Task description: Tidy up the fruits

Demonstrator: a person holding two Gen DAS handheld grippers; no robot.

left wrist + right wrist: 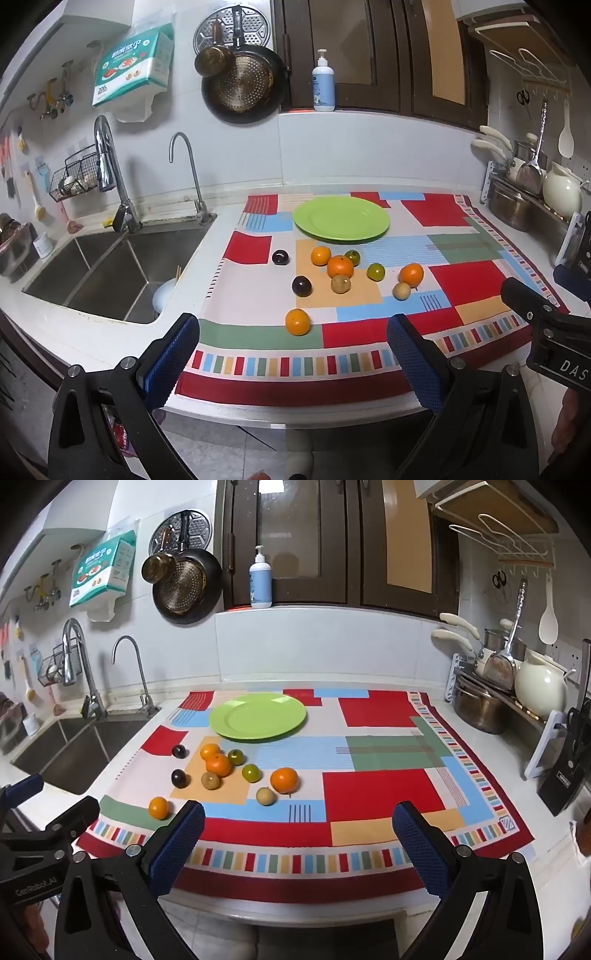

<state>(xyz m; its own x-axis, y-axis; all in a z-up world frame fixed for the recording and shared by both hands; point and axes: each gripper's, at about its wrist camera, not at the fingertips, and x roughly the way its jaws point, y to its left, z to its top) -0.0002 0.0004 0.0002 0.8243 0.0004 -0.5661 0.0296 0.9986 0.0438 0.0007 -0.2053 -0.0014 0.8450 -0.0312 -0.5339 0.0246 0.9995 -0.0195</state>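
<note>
Both the left hand-held gripper (293,343) and right hand-held gripper (298,827) gape empty before scattered fruits (340,266).

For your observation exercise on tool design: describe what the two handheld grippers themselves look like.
Each gripper, left gripper and right gripper, has black plastic arms with silver bolts and two fingers faced with blue textured pads. White lettering marks the bodies: "GenRobot.AI" on the left, "DAS" visible on the right. No cables or sleeves show.

Left gripper (293,354) fingers spread wide, right gripper (299,836) likewise
</note>
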